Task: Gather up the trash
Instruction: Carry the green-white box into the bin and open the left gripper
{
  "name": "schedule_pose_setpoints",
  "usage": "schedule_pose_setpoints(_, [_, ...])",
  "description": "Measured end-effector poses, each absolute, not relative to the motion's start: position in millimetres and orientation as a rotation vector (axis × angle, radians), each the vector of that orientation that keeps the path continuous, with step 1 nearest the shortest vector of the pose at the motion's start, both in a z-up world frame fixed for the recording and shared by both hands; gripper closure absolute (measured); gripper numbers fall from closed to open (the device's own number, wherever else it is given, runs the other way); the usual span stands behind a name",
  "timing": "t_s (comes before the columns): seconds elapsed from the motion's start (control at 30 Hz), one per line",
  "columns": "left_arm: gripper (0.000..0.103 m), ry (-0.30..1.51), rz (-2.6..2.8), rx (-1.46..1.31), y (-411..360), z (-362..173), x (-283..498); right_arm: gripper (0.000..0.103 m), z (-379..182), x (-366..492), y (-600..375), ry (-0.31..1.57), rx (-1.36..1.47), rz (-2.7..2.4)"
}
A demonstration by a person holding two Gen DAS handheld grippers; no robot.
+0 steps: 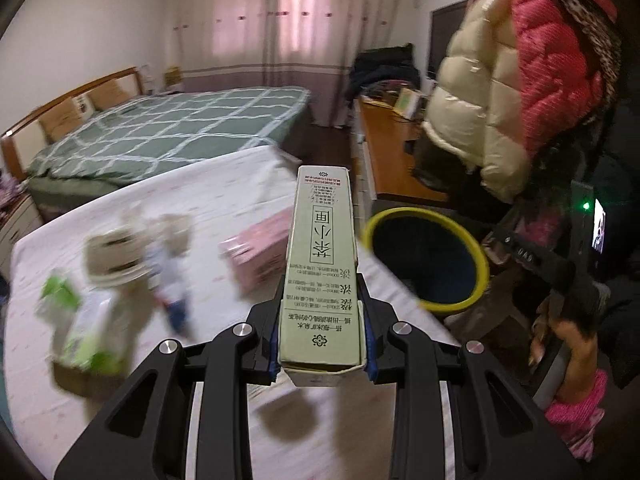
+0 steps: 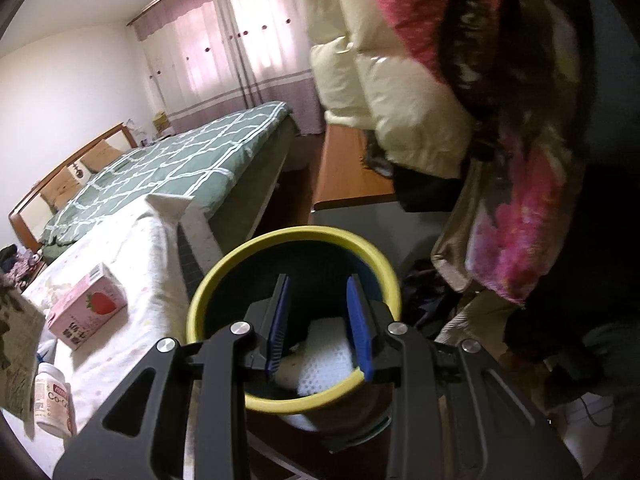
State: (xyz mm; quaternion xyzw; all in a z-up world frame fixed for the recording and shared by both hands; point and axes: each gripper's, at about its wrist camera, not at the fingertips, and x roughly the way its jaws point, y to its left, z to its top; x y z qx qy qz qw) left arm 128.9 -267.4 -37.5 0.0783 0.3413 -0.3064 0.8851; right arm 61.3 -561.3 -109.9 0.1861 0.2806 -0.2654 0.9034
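My left gripper (image 1: 322,344) is shut on a long pale green carton (image 1: 322,256) with Chinese print, held above the white-sheeted table (image 1: 80,420). The yellow-rimmed dark bin (image 1: 426,256) stands to the right of the carton. My right gripper (image 2: 320,328) is open and empty, directly above the bin (image 2: 224,280), which holds white foam wrap (image 2: 324,356). On the table lie a pink strawberry carton (image 2: 86,306), also in the left wrist view (image 1: 260,256), a white bottle (image 2: 54,404), a blurred green packet (image 1: 76,332) and other blurred trash.
A green checked bed (image 1: 168,132) stands behind the table. A wooden desk (image 1: 394,148) with clutter is on the right. Cream and pink jackets (image 1: 512,80) hang close above the bin. The right gripper's body (image 1: 560,264) shows at the right of the left view.
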Motion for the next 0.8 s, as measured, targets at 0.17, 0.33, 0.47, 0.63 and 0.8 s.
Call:
schedule_pose_setpoints(0.17, [0.073, 0.713, -0.735, 0.210, -335.6, -44.8, 136.6, 0.075, -110.4, 50.7, -576.6, 0.569, 0.396, -0.577])
schedule_pose_setpoints(0.33, [0.073, 0.736, -0.787, 0.246, -393.3, -60.4, 145.0, 0.075, -111.6, 41.8, -589.2, 0.569, 0.396, -0.602])
schedule_pose_setpoints(0.47, [0.073, 0.751, -0.791, 0.286, -428.4, -75.9, 154.4, 0.075, -114.5, 35.4, -597.3, 0.576, 0.401, -0.612])
schedule_pose_setpoints(0.63, [0.073, 0.812, -0.797, 0.280, -458.4, -92.9, 174.0, 0.075, -118.2, 35.2, -598.8, 0.592, 0.400, -0.606])
schedule_pose_setpoints(0.8, [0.073, 0.838, -0.779, 0.296, -480.1, -106.5, 186.9, 0.072, -120.5, 38.3, -596.3, 0.603, 0.396, -0.603])
